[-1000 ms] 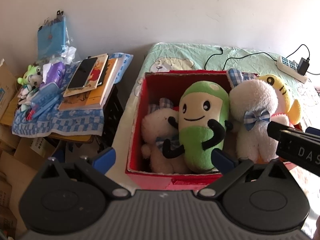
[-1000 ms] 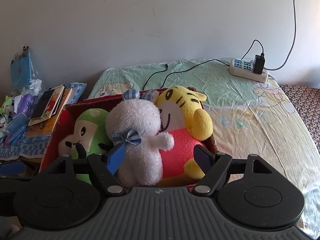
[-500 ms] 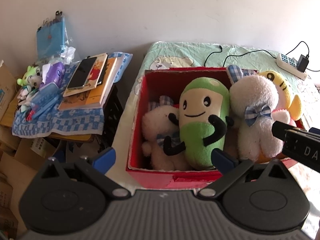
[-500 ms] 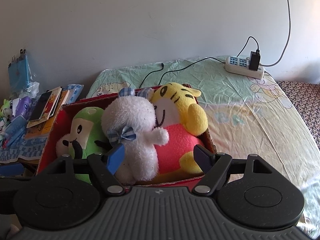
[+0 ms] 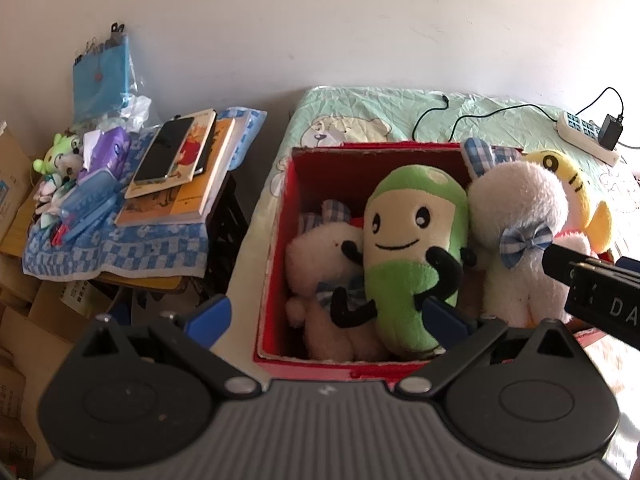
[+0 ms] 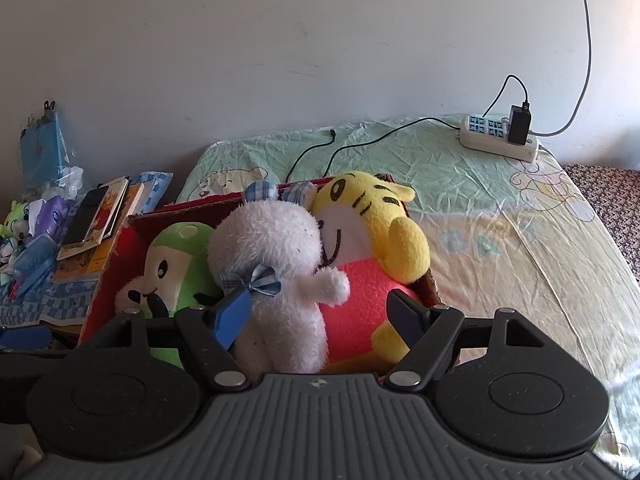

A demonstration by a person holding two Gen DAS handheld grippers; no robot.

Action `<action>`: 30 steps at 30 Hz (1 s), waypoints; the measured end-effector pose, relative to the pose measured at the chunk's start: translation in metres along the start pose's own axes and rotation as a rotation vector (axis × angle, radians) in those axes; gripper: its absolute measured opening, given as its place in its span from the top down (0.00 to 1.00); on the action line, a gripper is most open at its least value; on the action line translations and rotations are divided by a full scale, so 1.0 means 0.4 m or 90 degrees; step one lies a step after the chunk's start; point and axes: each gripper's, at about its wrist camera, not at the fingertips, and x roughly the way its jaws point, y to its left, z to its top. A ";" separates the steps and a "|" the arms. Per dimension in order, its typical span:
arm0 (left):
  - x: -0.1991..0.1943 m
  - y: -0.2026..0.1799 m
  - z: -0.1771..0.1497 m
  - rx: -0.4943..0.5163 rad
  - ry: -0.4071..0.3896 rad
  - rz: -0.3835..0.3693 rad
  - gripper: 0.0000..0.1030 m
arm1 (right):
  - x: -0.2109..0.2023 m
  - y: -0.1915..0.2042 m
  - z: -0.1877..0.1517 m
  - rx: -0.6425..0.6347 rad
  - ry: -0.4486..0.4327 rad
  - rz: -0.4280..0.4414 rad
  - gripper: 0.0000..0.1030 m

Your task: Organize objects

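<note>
Both grippers stand with jaws spread wide and hold nothing. Left gripper (image 5: 326, 314) hovers level above the near wall of the red cardboard box (image 5: 276, 240), its blue-padded fingers straddling that wall; one pad lies outside the box, the other in front of the green plush toy (image 5: 414, 248). Right gripper (image 6: 322, 316) is aimed at the right half of the same box, its fingers either side of the white plush rabbit (image 6: 276, 256) and the yellow tiger plush (image 6: 372, 236).

The box sits on a bed with a wrinkled, pale green printed bedsheet (image 6: 460, 184). Four soft toys stand packed inside it: a small white plush (image 5: 320, 252) at the left, then the green one, the fluffy rabbit with a blue checked bow, and the tiger in a pink body.

A white power strip (image 6: 498, 140) with a black charger lies near the wall. Left of the bed, stacked books (image 5: 180, 172) and a phone rest on a blue checked cloth (image 5: 120, 252).
</note>
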 end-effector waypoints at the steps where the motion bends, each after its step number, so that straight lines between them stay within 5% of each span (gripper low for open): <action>1: 0.002 0.001 0.001 0.000 0.000 0.001 0.01 | 0.002 0.000 0.001 -0.001 0.000 0.000 0.24; 30: 0.038 -0.007 0.031 0.005 0.006 0.000 0.01 | 0.040 -0.001 0.018 -0.006 0.003 0.005 0.24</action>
